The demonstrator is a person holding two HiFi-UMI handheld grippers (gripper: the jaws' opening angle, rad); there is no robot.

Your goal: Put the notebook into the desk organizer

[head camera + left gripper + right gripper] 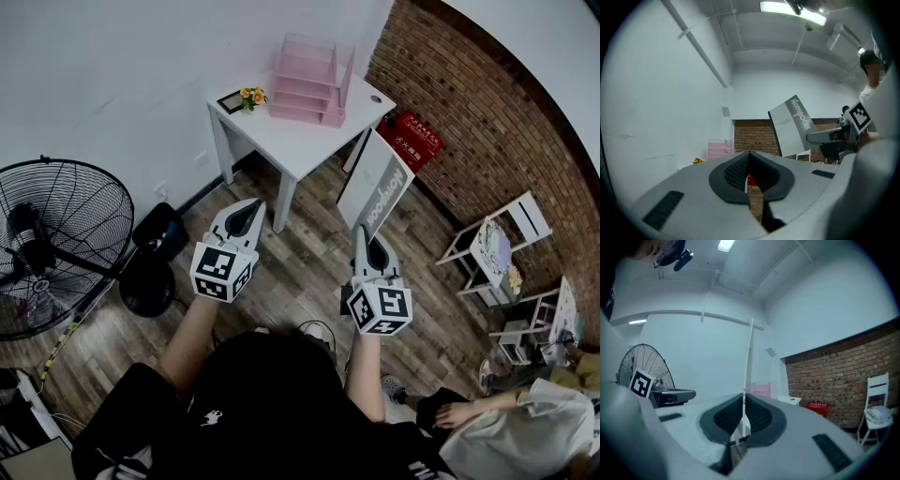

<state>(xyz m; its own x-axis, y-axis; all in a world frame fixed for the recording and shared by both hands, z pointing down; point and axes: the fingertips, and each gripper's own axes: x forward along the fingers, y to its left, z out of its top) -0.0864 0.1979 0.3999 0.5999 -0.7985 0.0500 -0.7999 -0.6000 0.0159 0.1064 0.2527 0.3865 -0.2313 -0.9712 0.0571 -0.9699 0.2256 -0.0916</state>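
A grey and white notebook (377, 192) hangs above the wooden floor, right of the white table (309, 141). My right gripper (361, 234) is shut on its lower edge. In the right gripper view the notebook (749, 366) shows edge-on as a thin upright line rising from between the pads. The pink desk organizer (314, 80) stands on the table's far side, well ahead of both grippers. My left gripper (251, 208) is shut with nothing in it, to the left of the notebook, near the table's front leg. From the left gripper view, the notebook (794, 124) tilts above the right gripper (834, 136).
Small orange flowers (251, 96) and a dark frame (230, 100) sit on the table's left corner. A black floor fan (56, 244) stands at the left. By the brick wall lie a red box (412, 139) and white racks (497, 248). A person (525, 412) sits at lower right.
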